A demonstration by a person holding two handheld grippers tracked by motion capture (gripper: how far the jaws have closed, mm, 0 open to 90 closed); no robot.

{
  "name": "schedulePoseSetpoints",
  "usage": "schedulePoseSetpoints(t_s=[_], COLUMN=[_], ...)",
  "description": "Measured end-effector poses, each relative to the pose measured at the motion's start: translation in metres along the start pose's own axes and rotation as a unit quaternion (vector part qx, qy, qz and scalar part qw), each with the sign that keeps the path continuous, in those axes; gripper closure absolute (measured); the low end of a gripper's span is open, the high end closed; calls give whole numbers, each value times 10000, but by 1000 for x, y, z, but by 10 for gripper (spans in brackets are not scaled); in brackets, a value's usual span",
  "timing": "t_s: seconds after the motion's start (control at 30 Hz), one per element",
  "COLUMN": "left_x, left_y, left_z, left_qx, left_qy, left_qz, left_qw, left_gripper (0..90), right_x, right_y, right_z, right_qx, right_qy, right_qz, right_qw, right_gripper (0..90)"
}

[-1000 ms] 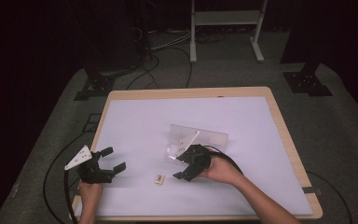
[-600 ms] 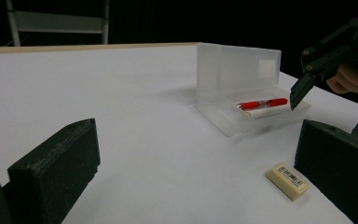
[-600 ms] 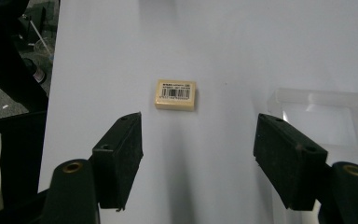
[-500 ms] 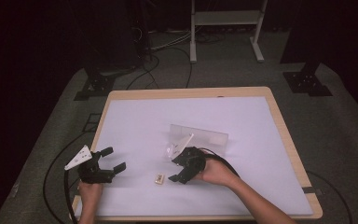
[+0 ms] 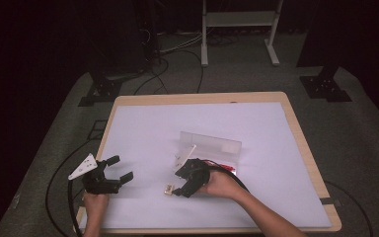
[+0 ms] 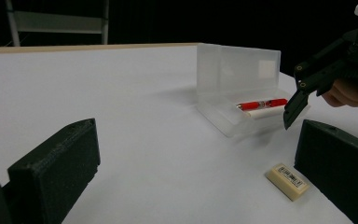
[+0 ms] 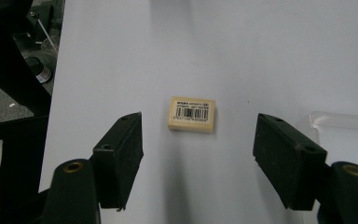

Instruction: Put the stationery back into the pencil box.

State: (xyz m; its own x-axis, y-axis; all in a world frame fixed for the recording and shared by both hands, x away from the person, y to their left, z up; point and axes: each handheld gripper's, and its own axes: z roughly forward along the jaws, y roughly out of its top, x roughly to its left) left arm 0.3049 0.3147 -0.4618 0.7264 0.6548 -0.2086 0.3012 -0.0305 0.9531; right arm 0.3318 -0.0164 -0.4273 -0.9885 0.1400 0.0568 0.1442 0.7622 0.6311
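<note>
At the left of the high view, our left tongs [image 5: 119, 168] stood released and empty, resting on the white tabletop [image 5: 143, 128] near its 8 o'clock corner. A short way toward 3 o'clock lay the eraser [image 5: 169, 188], flat on the tabletop and apart from everything else. Just beside it, our right tongs [image 5: 179, 183] hung over it with their jaws spread wide and nothing between the pads. Beyond them, toward 1 o'clock, sat the clear case [image 5: 212, 148] with its lid raised.

We judged the eraser light, slightly soft and grippy in its paper sleeve, not fragile. We thought it best taken across its two long sides, pads low against the tabletop.

The right gripper view showed what the high view blurred: the eraser [image 7: 191, 114] with its barcode label up, lying centred between the open jaws and ahead of their tips. The left gripper view showed the red pen [image 6: 262, 103] and a white stick beside it inside the case [image 6: 237, 88], and the eraser [image 6: 287, 180] at 5 o'clock of that case.
</note>
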Motion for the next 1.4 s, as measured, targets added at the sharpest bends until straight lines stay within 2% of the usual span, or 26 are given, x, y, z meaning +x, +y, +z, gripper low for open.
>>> schedulePoseSetpoints(t_s=[1.0, 1.4], left_x=[0, 0], left_y=[0, 0], left_z=[0, 0], left_qx=[-1, -8], left_qy=[-2, -6], left_qz=[-1, -6], left_qw=[10000, 10000], left_gripper=[0, 0], right_x=[-1, 0], right_y=[8, 8], right_z=[32, 42], right_qx=[123, 220], right_qy=[108, 68], right_qz=[19, -55], right_qw=[9999, 9997], right_gripper=[345, 415])
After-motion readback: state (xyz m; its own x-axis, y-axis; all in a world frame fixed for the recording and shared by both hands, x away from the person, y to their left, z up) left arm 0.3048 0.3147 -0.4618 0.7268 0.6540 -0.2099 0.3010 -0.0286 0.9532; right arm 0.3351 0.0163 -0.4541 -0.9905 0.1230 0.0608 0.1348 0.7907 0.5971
